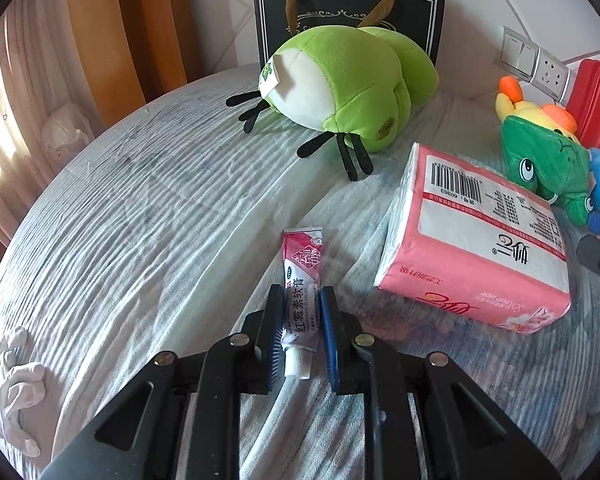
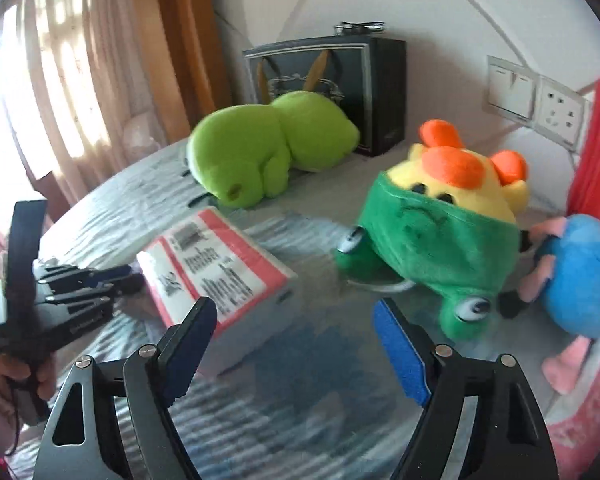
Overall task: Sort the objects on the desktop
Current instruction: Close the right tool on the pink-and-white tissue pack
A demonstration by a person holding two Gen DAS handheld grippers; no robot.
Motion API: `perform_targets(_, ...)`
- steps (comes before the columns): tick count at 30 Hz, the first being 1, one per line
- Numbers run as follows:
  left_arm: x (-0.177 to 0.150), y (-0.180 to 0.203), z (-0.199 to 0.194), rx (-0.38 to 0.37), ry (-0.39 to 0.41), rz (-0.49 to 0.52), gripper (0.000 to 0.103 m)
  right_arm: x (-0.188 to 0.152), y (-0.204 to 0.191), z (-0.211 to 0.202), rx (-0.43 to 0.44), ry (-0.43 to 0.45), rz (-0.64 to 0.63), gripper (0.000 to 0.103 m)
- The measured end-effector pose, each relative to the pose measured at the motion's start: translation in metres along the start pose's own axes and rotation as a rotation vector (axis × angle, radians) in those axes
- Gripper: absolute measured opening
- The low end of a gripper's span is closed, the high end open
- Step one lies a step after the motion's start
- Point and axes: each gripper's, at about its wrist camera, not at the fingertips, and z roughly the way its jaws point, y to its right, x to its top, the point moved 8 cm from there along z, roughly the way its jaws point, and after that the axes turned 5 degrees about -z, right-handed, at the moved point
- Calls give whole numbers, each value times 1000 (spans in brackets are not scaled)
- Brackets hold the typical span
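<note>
The left gripper (image 1: 300,300) is clamped on a small ointment tube (image 1: 302,284), its blue pads pressing the tube's lower half. The tube is pink and white with red Chinese lettering, a flat crimped end pointing away and a white screw cap toward the camera; it sits over the striped grey cloth (image 1: 140,240), near a pink tissue pack (image 1: 476,240) lying flat to its right. The right gripper (image 2: 296,320) stands released, jaws wide apart with nothing between them, above the cloth between the tissue pack and a green-and-yellow plush toy (image 2: 432,232). A lime-green plush bug (image 1: 340,80) rests farther back.
</note>
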Motion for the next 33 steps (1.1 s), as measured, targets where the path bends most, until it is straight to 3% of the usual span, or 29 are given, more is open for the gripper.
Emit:
perform_targets(2, -3, 4, -3, -12, -5, -3, 18, -13, 3, 13, -37, -62, 14, 81)
perform_targets(4, -6, 8, -7, -6, -3, 14, 18, -14, -21, 25, 24, -85, -3, 76)
perform_targets(8, -2, -5, -15, 30, 14, 15, 18, 0, -102, 26, 205, -48, -129, 76)
perform_targets(11, 4, -23, -23, 56, 32, 5, 17, 7, -130, 27, 220, -33, -174, 77)
perform_targets(13, 8, -33, -25, 62, 44, -1, 17, 10, -127, 28, 185, -32, -163, 97)
perform_targets(15, 11, -40, -25, 67, 50, -7, 17, 13, -122, 25, 140, -1, -175, 103)
perform_targets(18, 9, -42, -19, 29, 24, -27, 17, 17, -108, 34, 99, -10, -204, 103)
perform_targets(24, 8, -26, -19, -62, 12, -41, 18, 26, -99, 53, 176, -38, -198, 103)
perform_targets(25, 10, -24, -20, -74, 10, -42, 22, 25, -101, 51, 181, -36, -199, 103)
perform_targets(28, 10, -19, -17, -78, 0, -26, 48, 29, -105, 52, 202, -21, -188, 103)
perform_targets(30, 6, -19, -16, -65, -4, -26, 49, 33, -108, 55, 214, -17, -172, 103)
perform_targets(33, 3, -21, -11, -80, -25, -41, 49, 31, -95, 68, 139, -48, -116, 100)
